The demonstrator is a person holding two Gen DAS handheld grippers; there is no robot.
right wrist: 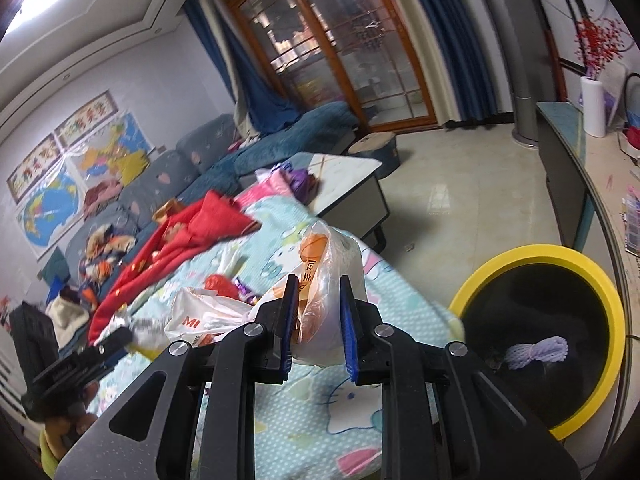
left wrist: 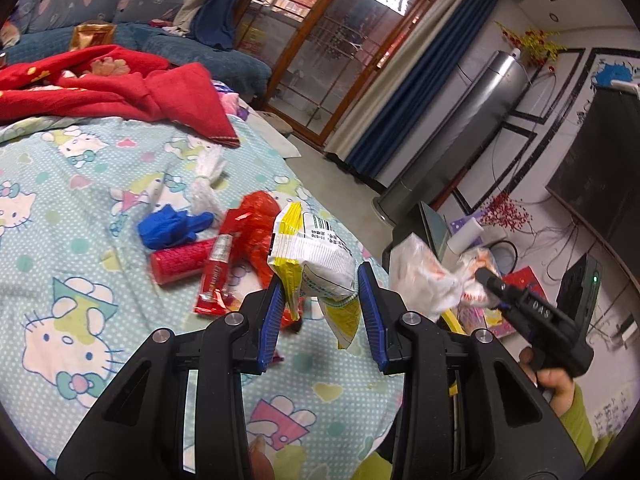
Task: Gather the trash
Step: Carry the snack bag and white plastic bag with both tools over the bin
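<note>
Looking along the left tongs (left wrist: 322, 284), the blue pads press narrowly on a crumpled white-and-yellow snack bag (left wrist: 316, 248), lifted clear of a bed (left wrist: 80, 184) spread with a pale blue cartoon-cat sheet. On that sheet, just beyond the bag, lie a red wrapper (left wrist: 258, 216), a red tube (left wrist: 216, 276), a red roller (left wrist: 182, 264), a blue glove (left wrist: 170, 224) and a knotted white bag (left wrist: 206, 184) — all near one another. A red blanket (left wrist: 120, 84) is heaped at the far side, with a blue sofa (left wrist: 168, 32) behind it. To the right the bed's edge falls away to tiled floor, where a silver standing unit (left wrist: 460, 128) and a dark cabinet (left wrist: 596, 168) leave an open strip. There the right tongs (left wrist: 482, 276), in a hand (left wrist: 554, 384) with a green sleeve, grip a white-and-orange plastic bag (left wrist: 432, 276).

From the right wrist, those tongs (right wrist: 318, 300) are pinched narrow on the same thin bag (right wrist: 326, 272), held above the bed's near corner (right wrist: 408, 300). To the right, beside the bed's edge, stands a black bin with a yellow rim (right wrist: 576, 260); a white net bundle (right wrist: 536, 352) lies inside. Beyond are bare floor (right wrist: 460, 200), a low worktop (right wrist: 348, 172) at the foot of the bed and glass doors with blue curtains (right wrist: 340, 56). The left tongs (right wrist: 116, 338) show at the far left — blurred.
</note>
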